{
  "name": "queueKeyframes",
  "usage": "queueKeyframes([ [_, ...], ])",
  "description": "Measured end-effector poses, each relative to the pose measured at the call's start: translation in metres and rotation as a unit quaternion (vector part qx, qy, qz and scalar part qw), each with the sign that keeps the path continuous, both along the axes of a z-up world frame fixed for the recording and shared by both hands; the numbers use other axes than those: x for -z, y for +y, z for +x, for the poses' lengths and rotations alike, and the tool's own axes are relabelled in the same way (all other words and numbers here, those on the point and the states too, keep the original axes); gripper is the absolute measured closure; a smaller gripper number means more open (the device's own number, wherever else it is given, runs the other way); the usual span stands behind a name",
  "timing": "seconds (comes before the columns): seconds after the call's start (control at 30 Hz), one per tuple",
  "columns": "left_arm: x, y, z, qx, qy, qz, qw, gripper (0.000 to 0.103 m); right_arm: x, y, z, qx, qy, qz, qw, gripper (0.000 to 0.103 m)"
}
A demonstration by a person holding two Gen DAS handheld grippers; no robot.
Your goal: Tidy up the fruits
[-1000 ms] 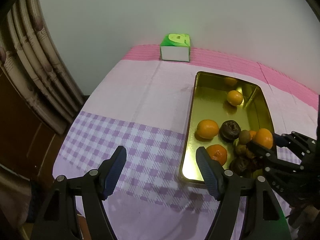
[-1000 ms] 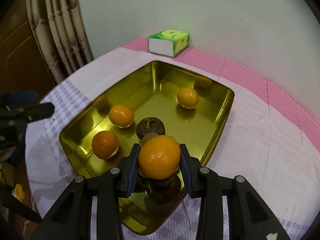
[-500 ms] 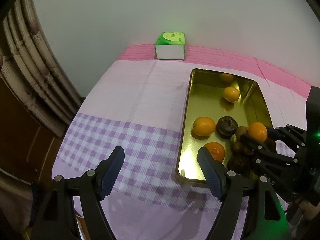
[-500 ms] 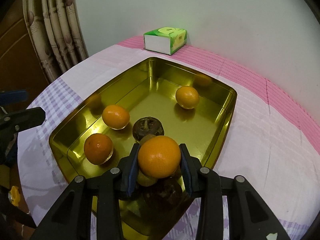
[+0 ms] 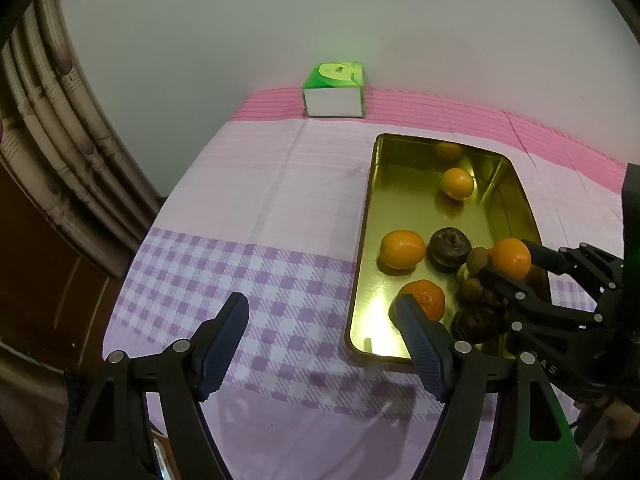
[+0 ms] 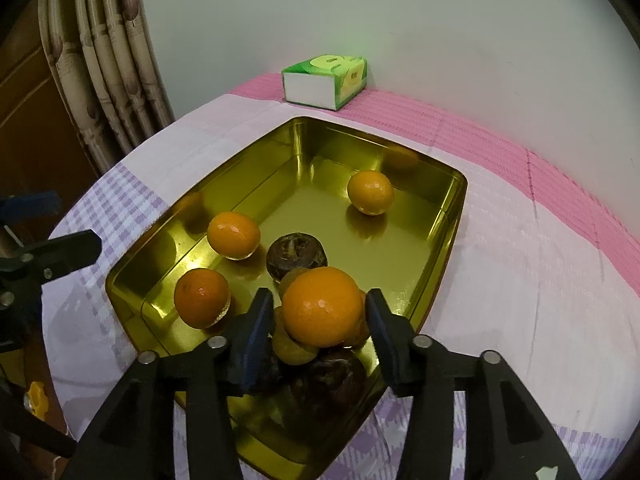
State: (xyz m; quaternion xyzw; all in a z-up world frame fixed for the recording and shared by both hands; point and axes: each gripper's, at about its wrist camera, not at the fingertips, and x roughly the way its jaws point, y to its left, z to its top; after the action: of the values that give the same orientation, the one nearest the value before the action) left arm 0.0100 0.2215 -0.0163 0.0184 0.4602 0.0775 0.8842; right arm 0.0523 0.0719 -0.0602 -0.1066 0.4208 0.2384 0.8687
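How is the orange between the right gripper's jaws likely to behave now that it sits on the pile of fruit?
The orange is round and perched on uneven fruit, so it may roll into the gold tray. Its peel looks firm. The right gripper has just been opening.

A green-and-white tissue box [image 5: 333,90] stands at the far edge of the surface [image 5: 260,184], on the pink band of the cloth and close against the pale wall [image 5: 320,16]. The cloth [image 6: 520,264] covering the surface runs from solid pink at the wall side, through pale pink, to a purple-and-white check at the near side. A pleated beige curtain [image 6: 104,60] hangs at the left, with brown wooden panelling [image 5: 36,248] beside it.
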Motion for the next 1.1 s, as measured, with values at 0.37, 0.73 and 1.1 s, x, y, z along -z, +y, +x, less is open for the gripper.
queueKeyframes([
  [0.37,0.000,-0.003,-0.001,0.003,0.000,0.001,1.0000,0.027,-0.023,-0.013,-0.007,0.040,-0.005,0.015,0.999,0.019],
  [0.73,0.000,-0.009,-0.002,0.016,0.003,0.005,0.9999,0.026,-0.025,-0.022,-0.028,0.058,0.008,-0.014,0.998,0.008],
  [1.1,0.002,-0.016,-0.002,0.025,0.008,0.006,0.9996,0.026,-0.017,-0.028,-0.038,0.067,0.024,-0.019,0.997,0.006],
])
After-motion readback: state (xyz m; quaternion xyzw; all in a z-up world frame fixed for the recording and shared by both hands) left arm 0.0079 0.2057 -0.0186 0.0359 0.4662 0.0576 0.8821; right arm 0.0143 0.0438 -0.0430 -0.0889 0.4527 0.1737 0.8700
